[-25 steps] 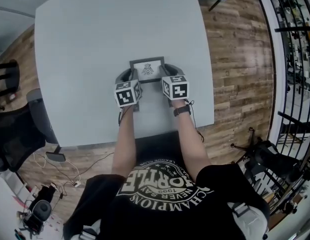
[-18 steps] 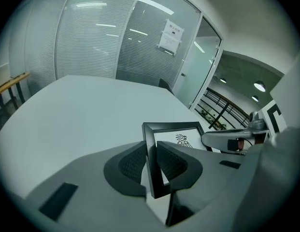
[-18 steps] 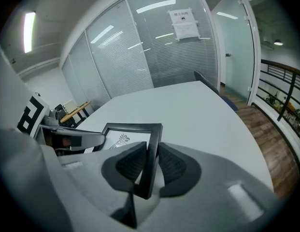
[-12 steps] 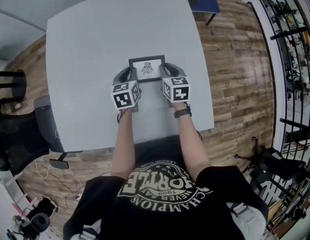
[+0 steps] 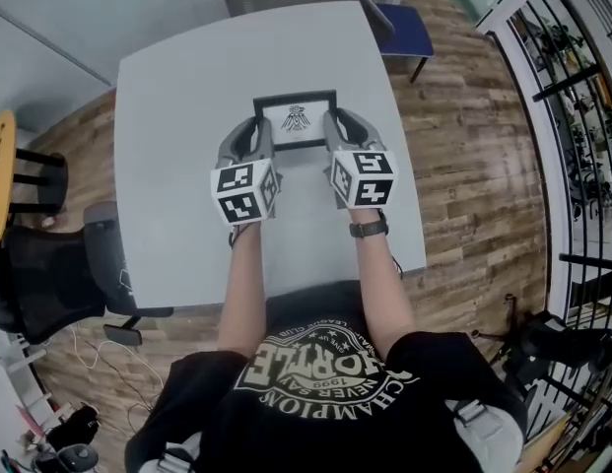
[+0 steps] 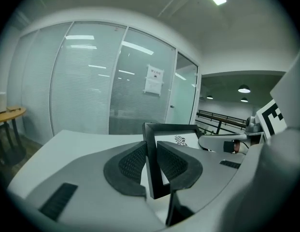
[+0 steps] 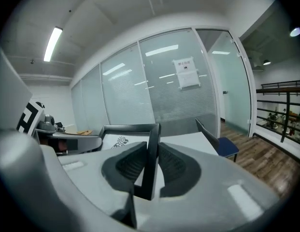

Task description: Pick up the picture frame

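Clamping the picture frame [image 5: 296,118] by opposite edges, left tongs [image 5: 257,136] and right tongs [image 5: 336,129] hide its sides.

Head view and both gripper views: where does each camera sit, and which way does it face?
Head view: on the person's head, facing steeply down at table, picture frame, left gripper, right gripper; forearms, T-shirt show.
Left gripper view: on the left gripper, along its jaws, shut on the picture frame's left edge, toward a glass wall.
Right gripper view: mirrored, jaws shut on the picture frame's right edge.
Shared: picture frame, glass wall.
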Demonstrator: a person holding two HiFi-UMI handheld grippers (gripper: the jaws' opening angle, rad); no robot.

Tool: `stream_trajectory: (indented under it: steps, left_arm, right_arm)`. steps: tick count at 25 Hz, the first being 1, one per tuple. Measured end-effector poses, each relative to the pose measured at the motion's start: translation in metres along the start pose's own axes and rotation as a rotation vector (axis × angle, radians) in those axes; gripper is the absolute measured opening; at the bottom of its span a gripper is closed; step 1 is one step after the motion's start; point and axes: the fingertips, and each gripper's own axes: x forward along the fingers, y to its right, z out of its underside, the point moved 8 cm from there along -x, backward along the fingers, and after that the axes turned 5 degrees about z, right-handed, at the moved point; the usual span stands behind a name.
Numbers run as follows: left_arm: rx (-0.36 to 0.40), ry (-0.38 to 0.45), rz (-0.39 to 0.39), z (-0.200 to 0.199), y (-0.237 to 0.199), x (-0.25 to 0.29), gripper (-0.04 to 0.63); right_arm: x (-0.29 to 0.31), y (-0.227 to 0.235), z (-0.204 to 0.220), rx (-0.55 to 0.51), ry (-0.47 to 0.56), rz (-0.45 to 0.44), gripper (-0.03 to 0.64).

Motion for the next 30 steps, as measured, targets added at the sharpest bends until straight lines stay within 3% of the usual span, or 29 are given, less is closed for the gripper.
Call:
stream_trajectory:
  steps: [7,13,24,30]
  left_arm:
    - [0.085,0.194,-0.019,-0.078,0.014,-0.048,0.074]
    - [0.127,0.306,-0.007,-0.110,0.027,-0.080,0.074]
    - [0.132,0.351,0.007,-0.118,0.042,-0.102,0.072]
    - [0.087,0.348,0.032,-0.116,0.043,-0.102,0.073]
  right_arm:
    - [-0.043,-0.029,-0.076,-0.056,0.204,-0.010,0.072]
    - [-0.074,-0.043,-0.112,-0.078,0.316,-0.013,0.072]
    - [-0.102,-0.048,-0.125,-0.133,0.359,-0.016,0.071]
    - [-0.112,-0.052,-0.132,-0.218,0.375,0.019,0.071]
